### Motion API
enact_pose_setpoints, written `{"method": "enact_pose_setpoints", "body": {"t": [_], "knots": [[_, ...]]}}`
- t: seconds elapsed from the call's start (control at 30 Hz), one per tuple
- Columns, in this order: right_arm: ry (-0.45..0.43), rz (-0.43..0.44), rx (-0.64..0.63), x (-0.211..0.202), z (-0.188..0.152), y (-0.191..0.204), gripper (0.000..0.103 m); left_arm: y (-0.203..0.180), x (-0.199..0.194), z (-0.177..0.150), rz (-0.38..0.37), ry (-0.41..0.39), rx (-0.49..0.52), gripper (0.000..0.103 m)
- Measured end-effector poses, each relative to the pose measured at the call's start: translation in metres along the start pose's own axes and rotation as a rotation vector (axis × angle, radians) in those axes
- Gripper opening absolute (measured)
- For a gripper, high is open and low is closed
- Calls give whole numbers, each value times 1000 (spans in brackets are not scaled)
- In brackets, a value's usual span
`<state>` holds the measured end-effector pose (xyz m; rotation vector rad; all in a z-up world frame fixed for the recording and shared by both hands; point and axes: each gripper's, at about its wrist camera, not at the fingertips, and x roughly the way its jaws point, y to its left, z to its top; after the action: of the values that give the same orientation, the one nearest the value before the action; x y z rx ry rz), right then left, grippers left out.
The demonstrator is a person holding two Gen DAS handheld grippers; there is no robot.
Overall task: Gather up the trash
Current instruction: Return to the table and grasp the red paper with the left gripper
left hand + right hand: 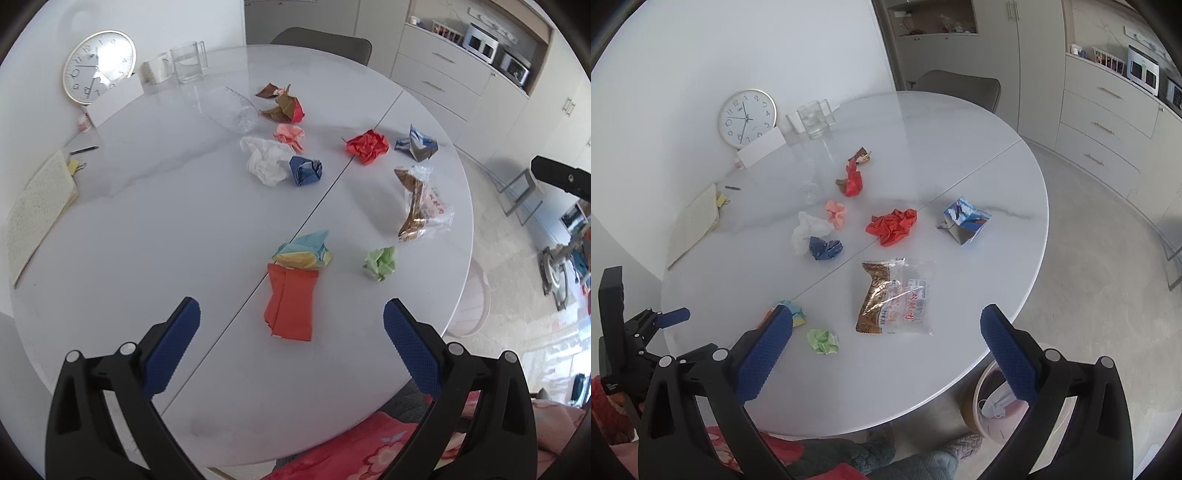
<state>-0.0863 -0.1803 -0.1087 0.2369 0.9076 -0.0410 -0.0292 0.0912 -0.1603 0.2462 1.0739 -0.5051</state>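
A: Where's the trash?
B: Scattered on the round white worktop [147,229]: an orange wrapper [291,306] nearest the left tool [291,321], a green paper ball [822,341] and a clear snack bag [895,299] by the right tool [886,328].
A: And the tools?
B: Both spread wide, holding nothing, above the worktop's near edge.

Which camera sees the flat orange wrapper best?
The left wrist camera. There the orange wrapper lies fully visible on the table, just ahead of the open left gripper. In the right wrist view, that gripper's own finger hides nearly all of it.
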Motion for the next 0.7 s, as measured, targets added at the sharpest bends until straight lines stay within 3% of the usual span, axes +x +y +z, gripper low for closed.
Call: {"method": "enact_pose_setpoints", "body": {"t": [0.2,0.4,0.6,0.7], "knots": [[57,-54,2,13,-2,10,101,13,39,-4,-43,56,10,95],[109,-65,-25,33,-2,15,101,16,78,-3,-28,100,4,93],[162,-74,-42,52,-1,13,101,15,107,-1,4,133,15,81],[189,-89,-44,63,-1,9,101,15,120,-2,15,164,27,65]]}}
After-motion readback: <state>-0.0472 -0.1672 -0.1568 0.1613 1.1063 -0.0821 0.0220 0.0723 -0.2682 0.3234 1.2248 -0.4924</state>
